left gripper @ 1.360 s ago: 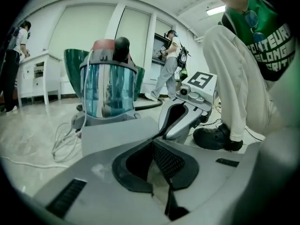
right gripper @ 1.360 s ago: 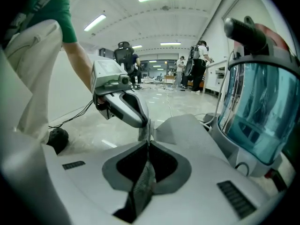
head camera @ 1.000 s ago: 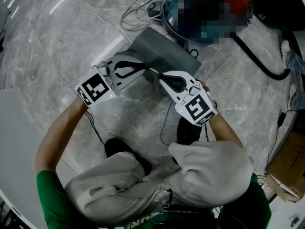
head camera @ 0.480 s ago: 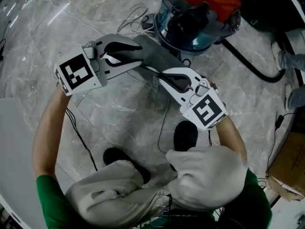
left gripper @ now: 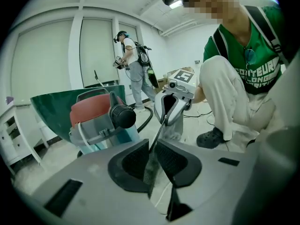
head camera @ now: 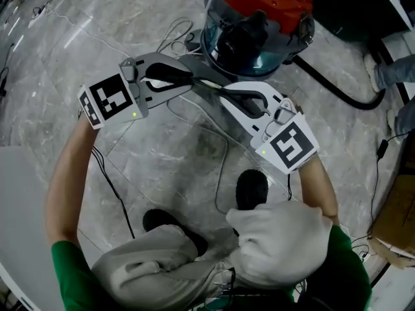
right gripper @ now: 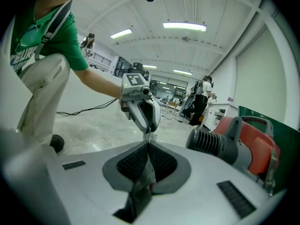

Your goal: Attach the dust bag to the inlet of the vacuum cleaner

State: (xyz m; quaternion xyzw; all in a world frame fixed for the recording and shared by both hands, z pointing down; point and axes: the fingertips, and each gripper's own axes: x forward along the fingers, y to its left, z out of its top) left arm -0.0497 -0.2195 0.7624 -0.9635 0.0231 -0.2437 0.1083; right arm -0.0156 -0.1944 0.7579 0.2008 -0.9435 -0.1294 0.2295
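Note:
The grey dust bag (head camera: 206, 88) hangs stretched between my two grippers, seen edge-on, just in front of the vacuum cleaner (head camera: 256, 21) with its red lid and blue-green tub. My left gripper (head camera: 189, 80) is shut on the bag's left edge (left gripper: 151, 168). My right gripper (head camera: 224, 93) grips the bag's right edge (right gripper: 142, 184); its jaws have just closed a little further on the bag. In the left gripper view the vacuum's black round inlet (left gripper: 123, 117) faces me, left of the bag. The right gripper view shows the vacuum (right gripper: 243, 144) at the right.
A black hose (head camera: 343, 86) runs right from the vacuum. White cable loops (head camera: 181, 31) lie on the marble floor beside it. My black shoes (head camera: 251, 190) are below the grippers. A cardboard box (head camera: 397, 222) sits at the right edge. Another person (left gripper: 132, 64) stands far off.
Both grippers have lifted the bag off the floor and carried it up toward the vacuum. The bag, earlier broad and flat, now shows as a thin strip between them.

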